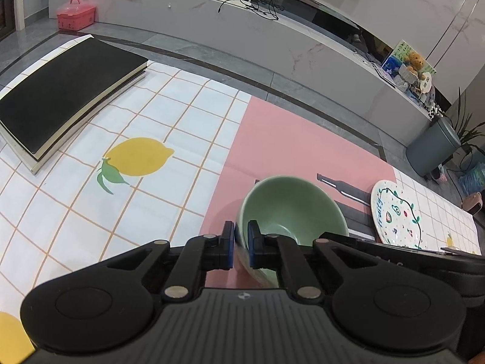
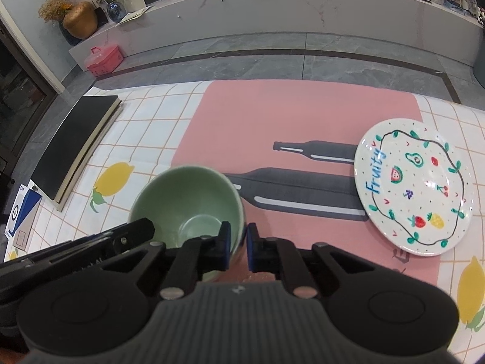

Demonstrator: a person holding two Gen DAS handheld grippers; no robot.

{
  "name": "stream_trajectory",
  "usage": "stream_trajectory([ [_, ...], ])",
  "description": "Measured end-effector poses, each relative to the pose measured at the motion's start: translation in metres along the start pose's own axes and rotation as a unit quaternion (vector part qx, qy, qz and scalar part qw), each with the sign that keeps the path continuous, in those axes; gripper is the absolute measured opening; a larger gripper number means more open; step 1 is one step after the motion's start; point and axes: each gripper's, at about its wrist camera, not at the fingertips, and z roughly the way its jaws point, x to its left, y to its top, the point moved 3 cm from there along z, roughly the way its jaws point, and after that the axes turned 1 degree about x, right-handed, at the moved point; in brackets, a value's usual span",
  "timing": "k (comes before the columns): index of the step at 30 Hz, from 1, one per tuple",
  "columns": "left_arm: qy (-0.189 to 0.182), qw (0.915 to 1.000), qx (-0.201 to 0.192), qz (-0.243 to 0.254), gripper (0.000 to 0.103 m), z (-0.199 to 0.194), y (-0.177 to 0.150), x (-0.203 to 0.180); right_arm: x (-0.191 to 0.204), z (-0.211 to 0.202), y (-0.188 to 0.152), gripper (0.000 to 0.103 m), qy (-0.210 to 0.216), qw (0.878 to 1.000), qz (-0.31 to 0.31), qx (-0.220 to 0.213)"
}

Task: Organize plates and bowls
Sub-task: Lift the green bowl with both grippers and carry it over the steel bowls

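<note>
A pale green bowl (image 1: 294, 209) (image 2: 188, 200) stands on the pink placemat (image 1: 291, 139) (image 2: 297, 115). My left gripper (image 1: 241, 242) is shut on the bowl's left rim, one pad inside and one outside the wall. My right gripper (image 2: 239, 242) is shut on its right rim in the same way. Each gripper's black body shows at the edge of the other's view. A white plate (image 1: 397, 212) (image 2: 415, 188), painted with fruits and the word "Fruity", lies to the right of the bowl, partly on the placemat.
A stack of black-covered boards (image 1: 66, 97) (image 2: 75, 145) lies at the table's far left. A blue and white box (image 2: 21, 212) sits at the left edge. The lemon-print tablecloth (image 1: 136, 163) covers the table. Beyond the far edge is grey floor with a pink case (image 1: 75, 13).
</note>
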Motion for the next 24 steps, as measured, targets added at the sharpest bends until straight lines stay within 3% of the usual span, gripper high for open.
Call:
stream_trajectory([
  [10, -0.007, 0.9998, -0.015, 0.010, 0.009, -0.041, -0.001, -0.020, 0.001, -0.034, -0.004, 0.006, -0.004, 1.000, -0.007, -0.010],
  [24, -0.006, 0.9994, -0.030, 0.016, 0.009, -0.133, -0.037, -0.059, -0.005, -0.149, -0.053, 0.005, 0.010, 0.998, 0.018, -0.051],
])
